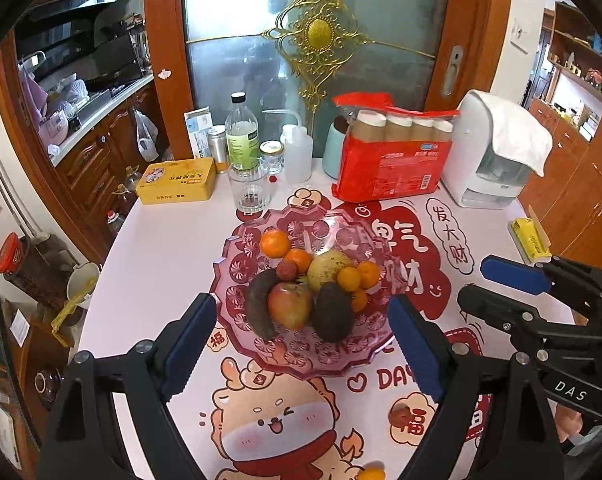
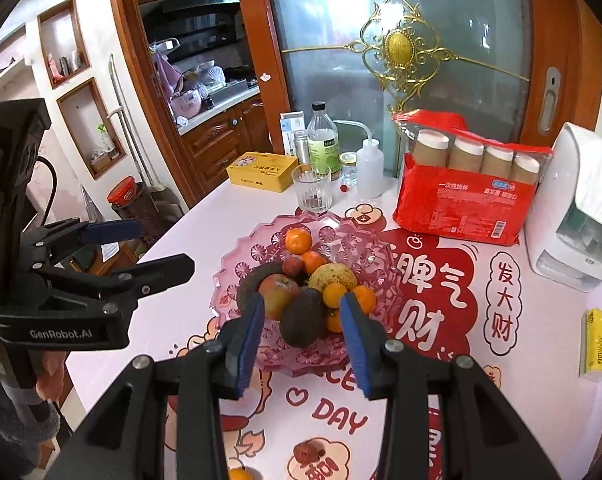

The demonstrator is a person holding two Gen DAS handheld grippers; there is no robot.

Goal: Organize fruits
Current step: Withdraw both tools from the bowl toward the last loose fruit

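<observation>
A pink glass bowl (image 1: 237, 280) (image 2: 237, 264) stands mid-table. It holds several tangerines (image 1: 275, 243) (image 2: 299, 241), a red lychee (image 1: 287, 270), an apple (image 1: 291, 306) (image 2: 277, 292), a dark avocado (image 1: 333, 316) (image 2: 303, 322), a yellowish pear (image 1: 327, 270) (image 2: 333, 274) and a dark long fruit (image 1: 259, 304). A brownish-red fruit (image 1: 399, 416) (image 2: 307, 452) and a small tangerine (image 1: 371, 474) (image 2: 239, 474) lie loose on the near tablecloth. My left gripper (image 1: 303, 302) (image 2: 165, 246) hovers above the bowl's near side, wide open and empty. My right gripper (image 2: 303, 300) (image 1: 477, 286) hangs beside it, its jaws narrowly apart with nothing between them.
Behind the bowl stand a glass tumbler (image 1: 249, 192), a yellow tin (image 1: 177, 180), bottles (image 1: 241, 136) and a red pack of paper cups (image 1: 393, 160). A white appliance (image 1: 489, 160) under a cloth sits at the back right. A yellow tissue pack (image 1: 529, 240) lies at the right edge.
</observation>
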